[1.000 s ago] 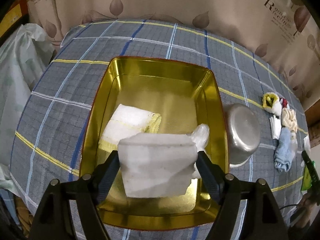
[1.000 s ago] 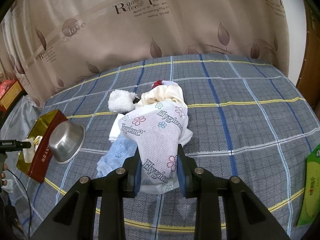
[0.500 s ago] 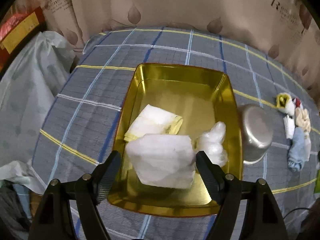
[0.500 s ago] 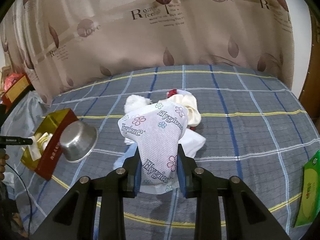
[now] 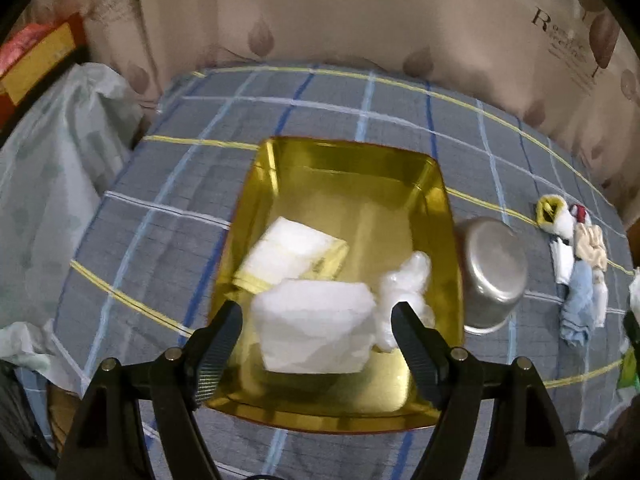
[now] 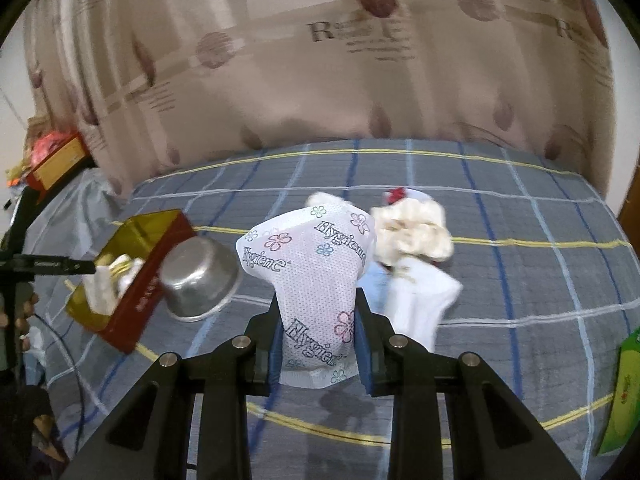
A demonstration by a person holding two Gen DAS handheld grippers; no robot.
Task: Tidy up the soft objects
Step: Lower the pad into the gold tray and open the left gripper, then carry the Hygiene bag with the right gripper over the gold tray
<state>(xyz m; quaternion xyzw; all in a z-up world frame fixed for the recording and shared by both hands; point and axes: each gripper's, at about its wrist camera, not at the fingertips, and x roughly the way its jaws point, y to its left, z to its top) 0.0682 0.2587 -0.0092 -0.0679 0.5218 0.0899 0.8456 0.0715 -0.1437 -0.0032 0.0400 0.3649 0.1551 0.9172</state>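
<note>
While our left tool (image 5: 316,326) hangs over the near end of the shiny gold rectangular metal tray (image 5: 352,168), its two black fingers (image 5: 218,338) stand spread wide, with visible gaps on both sides of the white folded soft pack (image 5: 316,326) that lies between them in the tray; nothing is gripped. Beside that pack in the tray we see a crumpled clear-white plastic wad (image 5: 404,292) on its right and a flat white cloth with yellow edging (image 5: 290,256) behind it.

Our right tool (image 6: 318,330) points level across the grey plaid bedspread (image 6: 520,280), its fingers closed on the lower part of a white perforated packet printed with flowers and the word "Hygiene" (image 6: 308,256). The packet stands upright, flaring wider above the fingers, and casts a shadow on the bedspread beneath.

Behind it lies a loose heap: a cream frilly fabric piece (image 6: 412,234), a white sock-like cloth (image 6: 420,300) and a bit of pale blue cloth (image 6: 374,276). An upturned steel bowl (image 6: 198,278) sits just beside the tray's red outer wall (image 6: 148,292).
</note>
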